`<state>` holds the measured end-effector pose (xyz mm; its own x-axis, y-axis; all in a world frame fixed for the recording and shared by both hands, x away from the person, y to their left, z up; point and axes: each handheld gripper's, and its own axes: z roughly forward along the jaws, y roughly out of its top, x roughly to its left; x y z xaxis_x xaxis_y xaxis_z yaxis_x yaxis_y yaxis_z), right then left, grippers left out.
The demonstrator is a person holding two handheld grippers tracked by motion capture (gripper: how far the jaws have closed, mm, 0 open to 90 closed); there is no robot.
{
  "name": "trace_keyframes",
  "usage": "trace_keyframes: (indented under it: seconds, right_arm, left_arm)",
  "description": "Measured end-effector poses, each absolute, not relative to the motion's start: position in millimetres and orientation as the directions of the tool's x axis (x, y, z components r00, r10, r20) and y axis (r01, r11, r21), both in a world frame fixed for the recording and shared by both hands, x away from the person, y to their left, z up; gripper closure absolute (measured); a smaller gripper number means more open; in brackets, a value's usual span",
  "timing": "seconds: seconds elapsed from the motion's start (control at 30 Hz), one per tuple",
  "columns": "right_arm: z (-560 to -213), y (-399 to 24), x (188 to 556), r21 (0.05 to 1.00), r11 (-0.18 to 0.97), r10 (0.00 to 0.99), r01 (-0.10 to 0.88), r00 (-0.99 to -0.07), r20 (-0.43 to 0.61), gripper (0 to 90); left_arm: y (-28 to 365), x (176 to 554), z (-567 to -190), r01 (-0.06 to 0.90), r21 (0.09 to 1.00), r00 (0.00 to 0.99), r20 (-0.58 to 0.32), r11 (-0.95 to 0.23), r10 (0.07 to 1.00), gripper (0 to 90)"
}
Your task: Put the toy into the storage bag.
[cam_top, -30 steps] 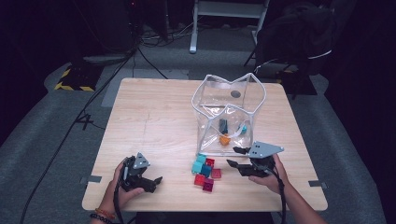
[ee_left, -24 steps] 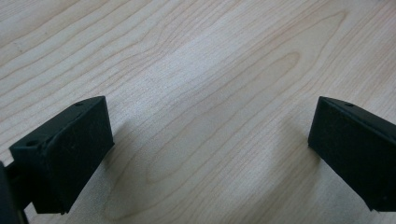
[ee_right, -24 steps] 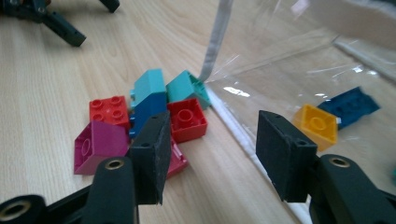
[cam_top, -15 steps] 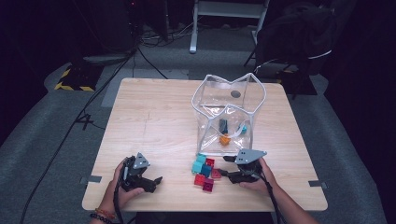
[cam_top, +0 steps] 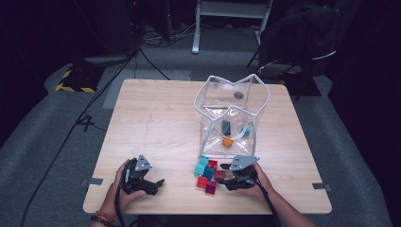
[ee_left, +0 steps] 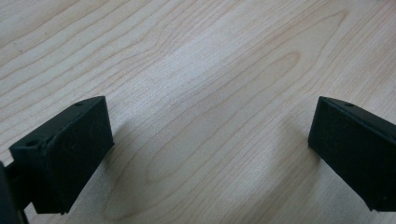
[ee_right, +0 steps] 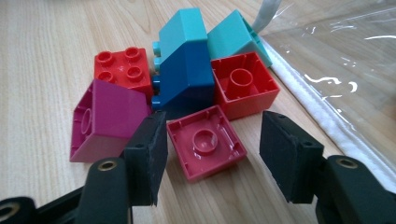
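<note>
A heap of toy bricks (cam_top: 208, 174) lies near the table's front edge, just before a clear bag (cam_top: 231, 106). My right gripper (cam_top: 223, 177) has come down low at the heap's right side. In the right gripper view a crimson brick (ee_right: 205, 147) lies hollow side up between the jaws of that gripper (ee_right: 215, 158). The jaws have just been opening, and a gap shows beside the right pad. Around it lie a magenta brick (ee_right: 105, 119), a red studded brick (ee_right: 123, 65), a blue brick (ee_right: 184, 70), a teal brick (ee_right: 238, 39) and an upturned red brick (ee_right: 243, 84). My left gripper (cam_top: 158, 183) rests wide open on bare wood (ee_left: 210, 149).
The clear bag (ee_right: 336, 60) with a white rim stands open at the table's right middle, with an orange brick (cam_top: 228, 141), a dark one (cam_top: 225, 126) and a teal one (cam_top: 246, 130) inside. Its rim runs close along the right jaw. Dark floor and cables surround the table (cam_top: 156, 123).
The right hand has moved left and down, bringing its gripper from beside the bag to the brick heap. The left hand and its gripper have stayed put.
</note>
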<state>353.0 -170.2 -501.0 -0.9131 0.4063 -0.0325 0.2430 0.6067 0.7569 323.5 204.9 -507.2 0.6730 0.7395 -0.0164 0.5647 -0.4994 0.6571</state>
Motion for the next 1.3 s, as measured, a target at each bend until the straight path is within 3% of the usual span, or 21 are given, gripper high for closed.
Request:
trace_keyframes:
  seconds: [0.17,0.33,0.6,1.3]
  right_arm:
    - [-504,-168,355,0.753,0.606,0.411,0.255,-0.911,-0.022,42.4]
    - [-504,-170,354,0.759,0.602,0.401,0.248,-0.916,-0.019,59.1]
    - [-498,-179,351,0.763,0.604,0.399,0.231,-0.916,-0.038,59.3]
    - [-454,-243,358,0.852,0.467,0.538,0.238,-0.841,-0.060,59.4]
  left_arm:
    - [205,323,-507,0.565,0.657,0.672,-0.015,-0.499,0.740,0.2]
    - [205,324,-507,0.564,0.657,0.674,-0.015,-0.500,0.739,0.1]
    - [205,324,-507,0.564,0.657,0.673,-0.015,-0.500,0.739,0.1]
    - [205,324,-507,0.564,0.657,0.673,-0.016,-0.500,0.739,0.1]
